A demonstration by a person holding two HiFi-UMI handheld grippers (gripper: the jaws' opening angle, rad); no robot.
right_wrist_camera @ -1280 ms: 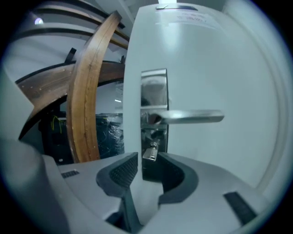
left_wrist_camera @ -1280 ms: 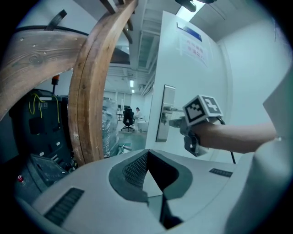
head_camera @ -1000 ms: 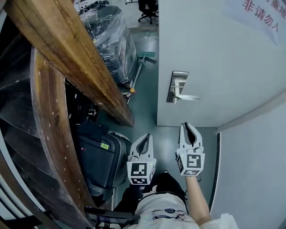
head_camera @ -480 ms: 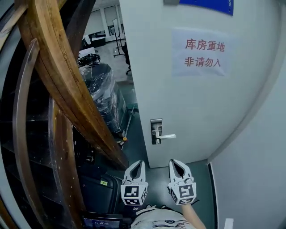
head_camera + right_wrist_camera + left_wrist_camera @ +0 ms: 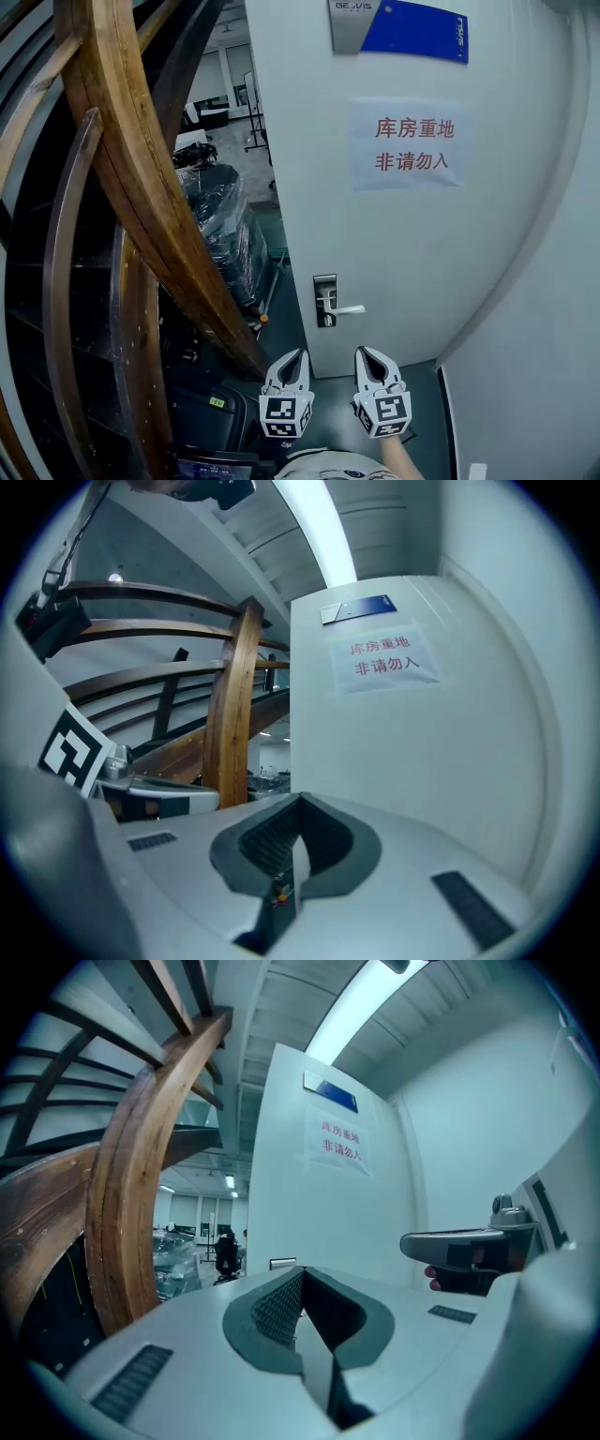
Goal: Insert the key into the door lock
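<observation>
Side by side, the left claw [image 5: 292, 357] and the right claw [image 5: 366, 353] both have their jaws pressed together. The left holds nothing, while a thin pale sliver [image 5: 292, 855] at the right one's seam is too small to identify. Both point up toward the white door [image 5: 403, 244] without touching it, and the lock plate [image 5: 324, 300] with its lever handle [image 5: 347, 308] sits above and between them, near the door's edge. A curved wooden stair rail [image 5: 141, 187] sweeps past on the left, and a paper notice [image 5: 411, 145] hangs higher on the door.
</observation>
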